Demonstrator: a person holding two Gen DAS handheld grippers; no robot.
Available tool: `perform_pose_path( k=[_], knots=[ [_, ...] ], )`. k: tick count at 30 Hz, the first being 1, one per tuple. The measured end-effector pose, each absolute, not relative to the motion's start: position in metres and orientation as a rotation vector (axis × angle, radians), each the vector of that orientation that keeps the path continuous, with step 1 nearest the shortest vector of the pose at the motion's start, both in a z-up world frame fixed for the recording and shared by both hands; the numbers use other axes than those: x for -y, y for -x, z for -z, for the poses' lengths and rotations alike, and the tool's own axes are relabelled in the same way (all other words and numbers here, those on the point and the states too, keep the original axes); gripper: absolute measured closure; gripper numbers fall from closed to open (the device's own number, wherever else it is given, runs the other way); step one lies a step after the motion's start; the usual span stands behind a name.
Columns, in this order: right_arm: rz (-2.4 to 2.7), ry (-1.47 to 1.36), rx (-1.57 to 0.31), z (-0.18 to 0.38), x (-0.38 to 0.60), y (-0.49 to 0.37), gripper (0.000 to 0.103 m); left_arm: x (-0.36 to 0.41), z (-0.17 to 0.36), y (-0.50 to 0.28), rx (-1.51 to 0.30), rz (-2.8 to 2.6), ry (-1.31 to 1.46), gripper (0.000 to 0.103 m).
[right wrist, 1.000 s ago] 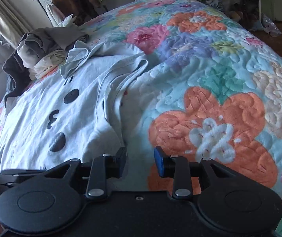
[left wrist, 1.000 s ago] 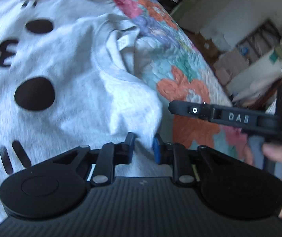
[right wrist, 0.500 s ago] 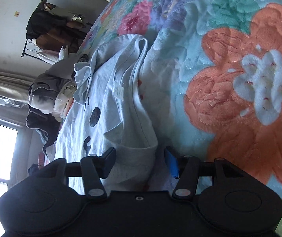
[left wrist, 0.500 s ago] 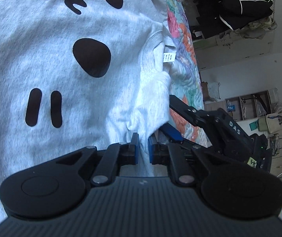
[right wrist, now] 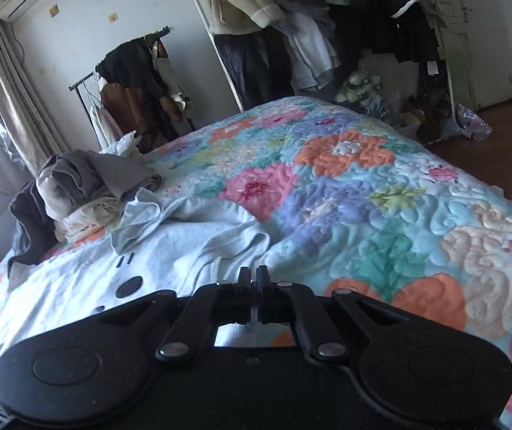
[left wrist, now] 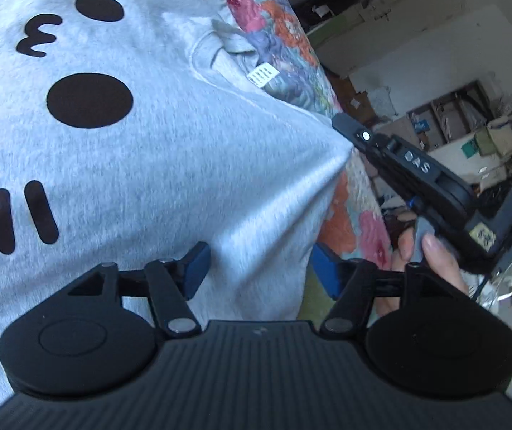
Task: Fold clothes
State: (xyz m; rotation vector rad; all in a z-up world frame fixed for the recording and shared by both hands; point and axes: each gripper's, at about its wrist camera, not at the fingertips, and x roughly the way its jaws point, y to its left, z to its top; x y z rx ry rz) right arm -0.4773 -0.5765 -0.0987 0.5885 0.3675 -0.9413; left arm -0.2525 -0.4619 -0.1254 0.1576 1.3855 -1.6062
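A light grey T-shirt (left wrist: 170, 165) with a black cartoon face print lies spread on a floral quilt (right wrist: 345, 193). My left gripper (left wrist: 259, 268) is open, its blue pads on either side of the shirt's near edge by the shoulder. My right gripper (right wrist: 252, 276) is shut on the shirt's shoulder corner and pulls the cloth taut; it also shows in the left wrist view (left wrist: 349, 130), pinching the corner. The shirt (right wrist: 87, 261) runs left from the right gripper, its collar (right wrist: 234, 240) crumpled just beyond the fingers.
A pile of unfolded clothes (right wrist: 77, 193) sits at the far left of the bed. Clothes racks (right wrist: 256, 28) stand behind the bed. The quilt's right side drops to a wooden floor (right wrist: 499, 154). Shelves and clutter (left wrist: 471, 125) lie beyond the bed edge.
My left gripper has opened and let go of the shirt edge. My right gripper has closed on the shirt's shoulder corner and lifted, pulling the cloth tight.
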Motion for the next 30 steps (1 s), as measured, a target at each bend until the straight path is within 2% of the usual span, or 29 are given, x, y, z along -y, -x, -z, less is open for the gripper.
perform_pose_path(
  k=[4,6,9,11,13,16,18,20,22,24,25,26,30],
  knots=[
    [1.004,-0.569,-0.552,0.133,0.588,0.471,0.1,0.471,0.142,0.272,-1.422,1.585,-0.322,0.026],
    [1.005,-0.63,-0.55,0.141,0.586,0.483,0.098,0.469,0.141,0.279,-1.385,1.604,-0.353,0.025],
    [0.953,-0.754,-0.477,0.136,0.568,0.507,0.089,0.464,0.134,0.277,-1.391,1.642,-0.319,0.025],
    [0.885,-0.779,-0.464,0.133,0.547,0.516,0.077,0.458,0.129,0.267,-1.432,1.668,-0.215,0.025],
    [0.815,-0.797,-0.454,0.13,0.525,0.523,0.069,0.449,0.123,0.254,-1.422,1.623,-0.122,0.026],
    [0.72,-0.8,-0.484,0.134,0.496,0.52,0.067,0.438,0.106,0.24,-1.299,1.534,-0.088,0.028],
    [0.671,-0.797,-0.502,0.137,0.481,0.513,0.063,0.439,0.101,0.235,-1.295,1.532,-0.073,0.028],
    [0.649,-0.778,-0.527,0.141,0.469,0.503,0.043,0.443,0.104,0.236,-1.332,1.544,-0.055,0.028],
    [0.656,-0.761,-0.549,0.146,0.466,0.492,0.036,0.446,0.11,0.24,-1.356,1.542,-0.077,0.028],
    [0.65,-0.746,-0.575,0.153,0.464,0.481,0.038,0.448,0.117,0.244,-1.372,1.532,-0.127,0.028],
    [0.66,-0.717,-0.592,0.154,0.462,0.477,0.056,0.448,0.12,0.246,-1.38,1.527,-0.148,0.028],
    [0.673,-0.682,-0.611,0.153,0.459,0.474,0.096,0.448,0.122,0.248,-1.387,1.521,-0.168,0.028],
    [0.739,-0.685,-0.646,0.139,0.45,0.49,0.099,0.442,0.123,0.246,-1.393,1.443,-0.286,0.027]
  ],
)
